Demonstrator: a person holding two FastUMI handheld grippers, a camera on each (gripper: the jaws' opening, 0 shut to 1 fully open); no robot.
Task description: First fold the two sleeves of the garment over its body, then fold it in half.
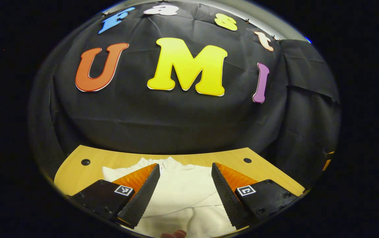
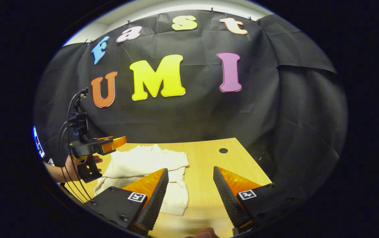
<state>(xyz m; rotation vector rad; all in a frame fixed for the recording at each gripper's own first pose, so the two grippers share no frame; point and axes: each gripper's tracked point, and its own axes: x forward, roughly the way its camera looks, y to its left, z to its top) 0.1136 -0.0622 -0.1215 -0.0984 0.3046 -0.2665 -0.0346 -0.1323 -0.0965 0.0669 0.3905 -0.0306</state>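
Garment: a cream-white, soft knitted garment [image 2: 143, 165] lies rumpled on the desk, in the lower left-centre of the right gripper view; in the left gripper view it fills the bottom centre, between that gripper's own fingers.
Lie of the cloth: bunched and creased, a narrower flap hanging toward the bottom of the right gripper view; I cannot tell which part is a sleeve.
Left gripper: the black and orange two-finger left gripper [image 1: 185, 195] hangs over the garment with its jaws wide apart and nothing between them. In the right gripper view it shows at the left edge, held in a hand, above the cloth's left border.
Right gripper: the black and orange right gripper [image 2: 191, 195] has its jaws spread wide, empty, over bare wood at the garment's right edge.
Desk: a light wooden desk [image 2: 209, 155] with small round dark holes near its far corners.
Step in hand: by my reading, the first sleeve fold has not begun; neither gripper has hold of cloth.
Next move: likely to lower a gripper onto a sleeve end, pinch a single layer, and carry it across the body.
Writing: each finger carries a small black-and-white square marker [image 1: 246, 190]; no brand or label can be read on the garment.
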